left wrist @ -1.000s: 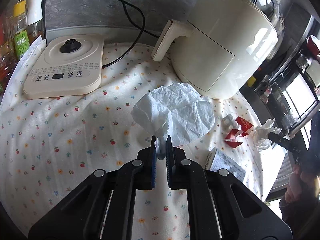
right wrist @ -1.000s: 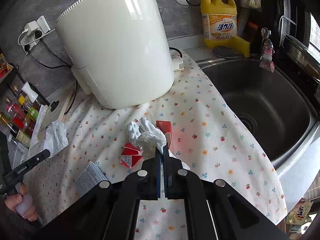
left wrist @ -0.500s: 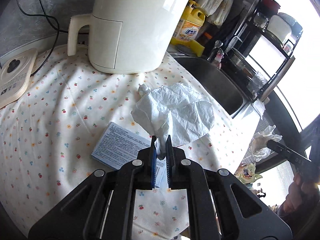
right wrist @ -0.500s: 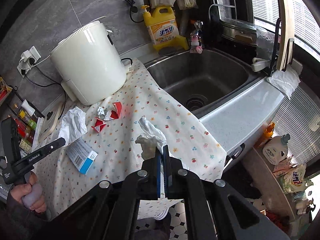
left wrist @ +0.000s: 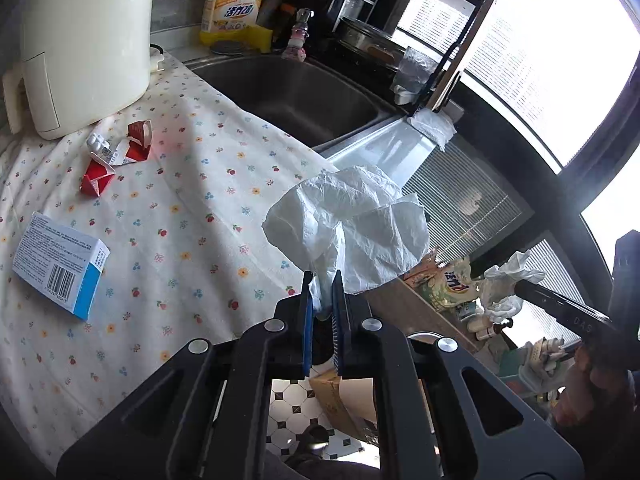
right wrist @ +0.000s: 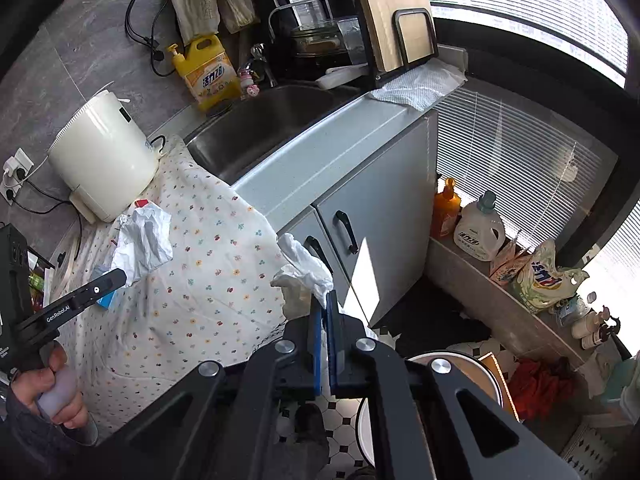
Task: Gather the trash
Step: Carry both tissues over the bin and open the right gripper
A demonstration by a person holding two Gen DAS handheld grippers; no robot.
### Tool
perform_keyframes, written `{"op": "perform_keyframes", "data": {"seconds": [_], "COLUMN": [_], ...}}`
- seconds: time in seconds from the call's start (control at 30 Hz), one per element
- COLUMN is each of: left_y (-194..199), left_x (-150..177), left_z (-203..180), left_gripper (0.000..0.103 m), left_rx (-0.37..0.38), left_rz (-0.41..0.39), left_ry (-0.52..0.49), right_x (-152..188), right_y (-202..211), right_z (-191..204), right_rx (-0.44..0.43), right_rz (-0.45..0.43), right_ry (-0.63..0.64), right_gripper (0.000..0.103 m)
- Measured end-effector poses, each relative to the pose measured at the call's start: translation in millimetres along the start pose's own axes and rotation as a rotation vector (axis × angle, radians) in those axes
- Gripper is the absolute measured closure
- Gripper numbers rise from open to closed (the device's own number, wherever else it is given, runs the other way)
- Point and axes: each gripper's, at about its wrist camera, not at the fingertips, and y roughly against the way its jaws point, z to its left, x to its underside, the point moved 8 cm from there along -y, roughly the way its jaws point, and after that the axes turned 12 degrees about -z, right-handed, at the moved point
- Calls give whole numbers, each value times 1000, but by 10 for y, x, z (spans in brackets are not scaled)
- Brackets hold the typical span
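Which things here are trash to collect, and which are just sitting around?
Trash: crumpled tissue in the left tool; smaller tissue in the right tool; red wrappers; pill pack; probably the blue box.

Just there: white cooker, yellow soap bottle, sink.

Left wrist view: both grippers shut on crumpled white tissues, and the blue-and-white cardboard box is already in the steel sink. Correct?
Not quite. The blue-and-white cardboard box lies on the floral tablecloth, not in the steel sink; the left wrist view shows it. The left gripper and right gripper are each shut on a crumpled white tissue.
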Motion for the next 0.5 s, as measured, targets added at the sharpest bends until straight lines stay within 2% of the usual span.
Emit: {"op": "perform_keyframes", "data": {"seconds": [0.2, 0.37, 0.4, 0.43, 0.5], "left_y": [-193, -312, -328, -340, -376], "left_x": [413, 726, 777, 825, 923], "left_z": [-627, -1021, -1082, -1131, -1219], "left_gripper": [94, 94, 94, 94, 94], "left_rx": [66, 102, 108, 113, 121], "left_rz": [74, 129, 137, 145, 161], "left_ry": [-64, -94, -99, -105, -113], "right_x": [431, 738, 781, 813, 853], "right_y": [159, 254, 273, 299, 364], "right_z": [-634, -990, -1044, -1095, -1185], "right_rx": [67, 99, 103, 105, 117], "right_rz": [48, 85, 89, 87, 68], "right_ry": [-67, -100, -107, -115, -111], "right_gripper": [96, 95, 90, 70, 51]}}
